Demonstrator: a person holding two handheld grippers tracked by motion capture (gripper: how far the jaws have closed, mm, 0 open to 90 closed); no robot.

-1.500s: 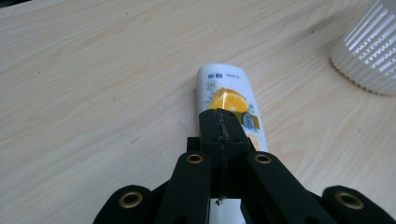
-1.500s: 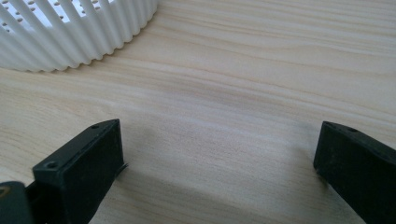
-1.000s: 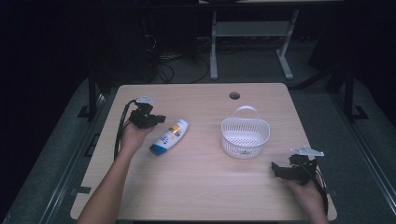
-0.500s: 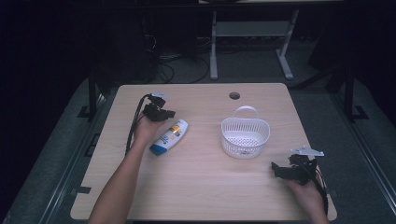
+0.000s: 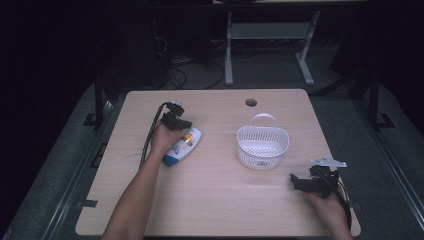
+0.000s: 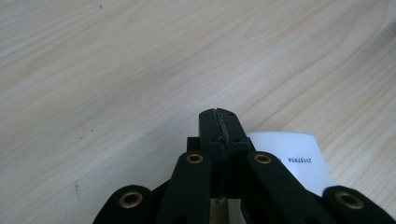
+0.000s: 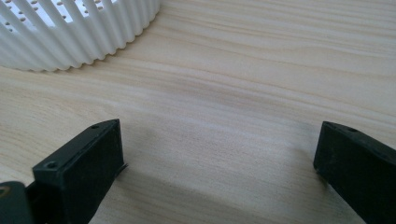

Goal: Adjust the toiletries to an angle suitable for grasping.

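Observation:
A white lotion bottle [image 5: 181,147] with a blue cap and orange label lies on the wooden table [image 5: 215,200], left of centre. My left gripper [image 5: 182,124] hovers at the bottle's far end, its jaws pressed together with nothing between them. In the left gripper view the shut tips [image 6: 218,114] point at bare wood, and the bottle's white end [image 6: 292,158] lies just beneath them to the right. My right gripper [image 5: 295,181] rests low near the table's front right, open. Its jaws stand wide apart [image 7: 219,149] over bare wood.
A white slotted basket [image 5: 262,159] with a handle stands right of centre, and its ribbed wall [image 7: 70,32] lies ahead-left of the right gripper. A cable hole [image 5: 251,102] sits near the far edge. Dark floor, cables and a stand lie beyond the table.
My left hand has moved right and down, from beside the bottle's left to over its far end. The right hand has stayed put.

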